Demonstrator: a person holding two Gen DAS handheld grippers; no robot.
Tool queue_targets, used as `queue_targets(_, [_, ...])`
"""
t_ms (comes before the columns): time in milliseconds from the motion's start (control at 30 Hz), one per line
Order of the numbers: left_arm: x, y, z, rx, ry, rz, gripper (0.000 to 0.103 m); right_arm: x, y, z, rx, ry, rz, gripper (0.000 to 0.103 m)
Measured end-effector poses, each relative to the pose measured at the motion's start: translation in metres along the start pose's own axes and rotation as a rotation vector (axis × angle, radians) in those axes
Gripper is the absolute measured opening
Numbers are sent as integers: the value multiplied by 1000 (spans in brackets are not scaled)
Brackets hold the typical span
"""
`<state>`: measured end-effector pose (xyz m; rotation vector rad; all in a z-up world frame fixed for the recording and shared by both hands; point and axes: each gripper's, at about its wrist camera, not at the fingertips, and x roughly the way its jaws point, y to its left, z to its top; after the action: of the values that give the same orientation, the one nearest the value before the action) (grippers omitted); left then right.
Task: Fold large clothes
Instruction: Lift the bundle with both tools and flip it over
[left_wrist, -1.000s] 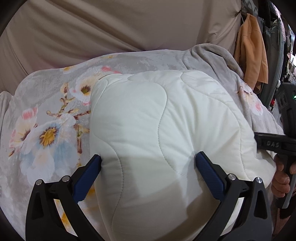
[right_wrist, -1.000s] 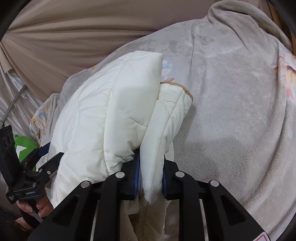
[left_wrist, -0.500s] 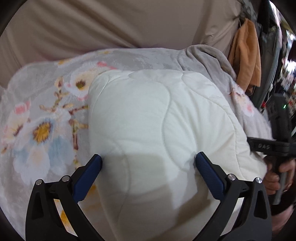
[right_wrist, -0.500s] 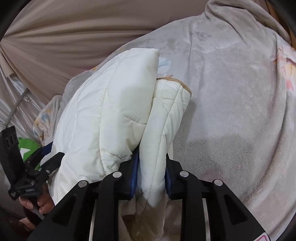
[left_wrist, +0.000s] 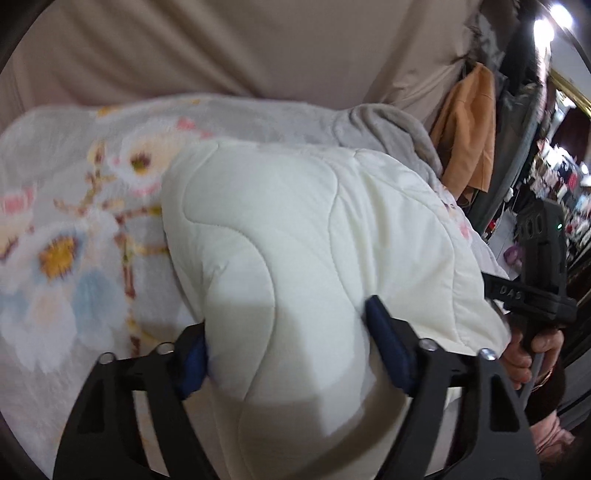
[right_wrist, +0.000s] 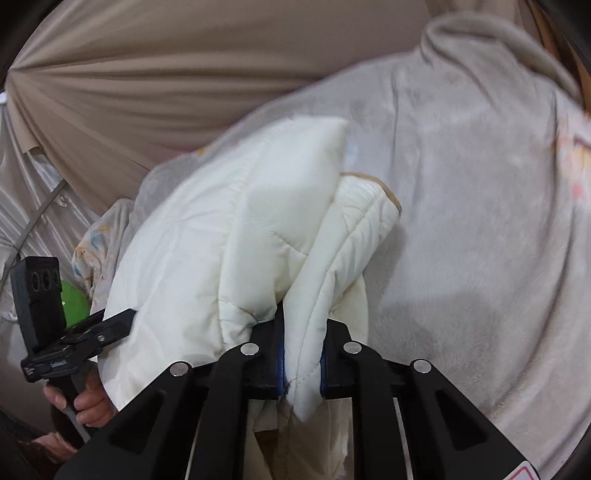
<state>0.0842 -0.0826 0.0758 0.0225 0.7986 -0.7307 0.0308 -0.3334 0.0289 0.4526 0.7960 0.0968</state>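
Observation:
A bulky cream quilted garment (left_wrist: 295, 240) is folded into a thick bundle above the floral blanket. My left gripper (left_wrist: 288, 343) is closed around one thick end of it, jaws still wide apart with padding bulging between the blue pads. My right gripper (right_wrist: 301, 347) is shut on the other end (right_wrist: 306, 295), pinching a narrower fold with a tan-trimmed edge. The garment (right_wrist: 229, 240) hangs between both grippers. Each gripper shows at the edge of the other's view: the right one (left_wrist: 532, 291) and the left one (right_wrist: 74, 339).
A grey floral blanket (left_wrist: 66, 236) covers the bed; it is plain grey in the right wrist view (right_wrist: 480, 229). A beige curtain (left_wrist: 240, 44) hangs behind. An orange cloth (left_wrist: 469, 129) hangs at right by a dark rack. A green object (right_wrist: 75, 302) sits far left.
Both grippers have moved with the garment, lifting and drawing it back; the left gripper's jaws have closed in tighter on the bundle. The views are motion-blurred.

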Motion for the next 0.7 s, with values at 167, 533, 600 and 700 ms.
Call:
queue_targets(167, [-44,-10,26,94,-132,-7,58,-47,45,13,-98,-189,-27,13])
queue_targets(533, [-164,20,73,270,-551,81,59,-100,147,70,-286,-524,116,14])
queue_targets(600, [-164,40,75,265,-569,109,61,-88,161,81,-286,-527,152,14])
queue_targets(700, [-140,82,79,226,-531,181,65,-39,173,101,-268,-480,188,15])
